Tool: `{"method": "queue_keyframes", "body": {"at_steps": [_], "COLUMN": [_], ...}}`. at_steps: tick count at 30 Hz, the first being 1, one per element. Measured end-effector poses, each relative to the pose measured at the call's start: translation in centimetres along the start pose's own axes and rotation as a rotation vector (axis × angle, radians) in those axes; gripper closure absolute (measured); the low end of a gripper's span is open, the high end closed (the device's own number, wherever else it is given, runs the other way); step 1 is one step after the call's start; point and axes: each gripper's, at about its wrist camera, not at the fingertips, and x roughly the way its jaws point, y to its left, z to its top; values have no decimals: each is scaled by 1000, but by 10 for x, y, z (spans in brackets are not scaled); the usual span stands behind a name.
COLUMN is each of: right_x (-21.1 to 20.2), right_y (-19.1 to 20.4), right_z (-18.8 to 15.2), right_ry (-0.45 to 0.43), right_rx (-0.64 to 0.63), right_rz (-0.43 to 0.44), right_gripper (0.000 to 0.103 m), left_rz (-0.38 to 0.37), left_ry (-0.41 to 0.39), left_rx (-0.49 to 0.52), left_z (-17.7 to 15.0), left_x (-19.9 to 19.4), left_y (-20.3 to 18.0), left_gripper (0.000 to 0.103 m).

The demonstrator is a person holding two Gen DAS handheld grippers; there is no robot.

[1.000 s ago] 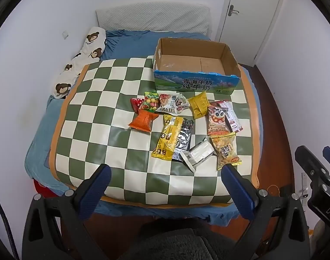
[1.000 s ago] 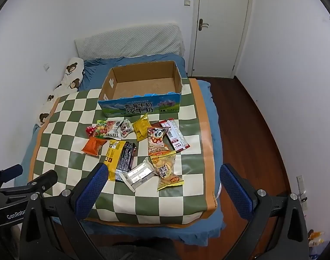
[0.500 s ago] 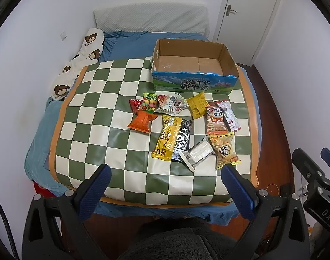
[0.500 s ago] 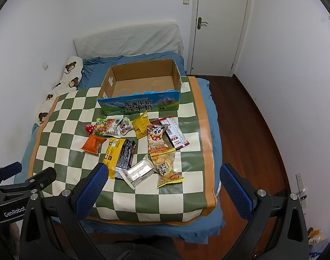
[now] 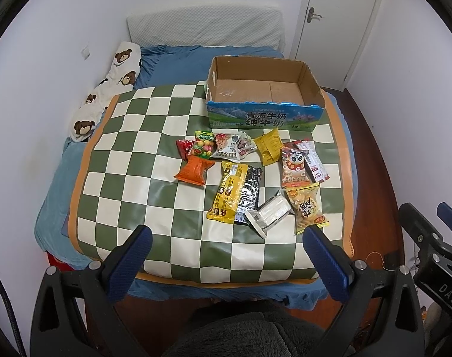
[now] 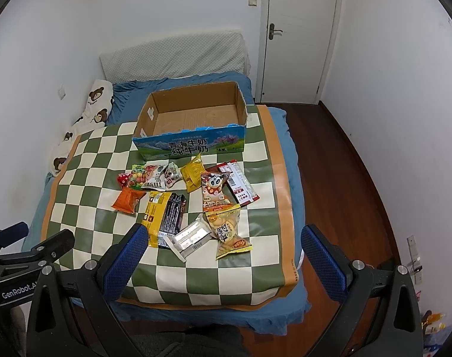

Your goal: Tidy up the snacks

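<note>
Several snack packets lie in a loose pile on a green-and-white checked mat (image 5: 130,184) on a bed. Among them are an orange packet (image 5: 194,171), a yellow packet (image 5: 228,195), a silver packet (image 5: 269,214) and a panda packet (image 5: 294,168). An empty cardboard box (image 5: 264,119) with a blue printed front stands behind them; it also shows in the right wrist view (image 6: 193,145). My left gripper (image 5: 227,263) is open and empty, held above the bed's near edge. My right gripper (image 6: 223,263) is open and empty, also short of the snacks.
A bear-print pillow (image 5: 107,89) lies along the left wall and a white cushion (image 5: 205,29) at the head. A white door (image 6: 300,29) and wooden floor (image 6: 344,178) are on the right. The other gripper shows at each view's edge.
Both grippers have shifted slightly, so the bed and snacks sit a little differently in view. Nothing on the mat has moved and both grippers stay open.
</note>
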Motion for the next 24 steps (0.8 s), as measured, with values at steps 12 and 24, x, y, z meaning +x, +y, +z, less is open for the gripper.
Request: {"method": "queue_keyframes", "body": {"at_steps": [12, 24], "right_x": [0, 0], "right_y": [0, 0], "right_z": [0, 1], "right_ry": [2, 3], "right_rx": [0, 2], "right_rz": [1, 2], "right_gripper": [0, 0], "left_rz": [2, 3], "left_ry": [-2, -2], "left_rx": [1, 3], "left_z": [0, 1], "left_x": [0, -1], "left_y": [-1, -3], "left_gripper": [0, 0]}}
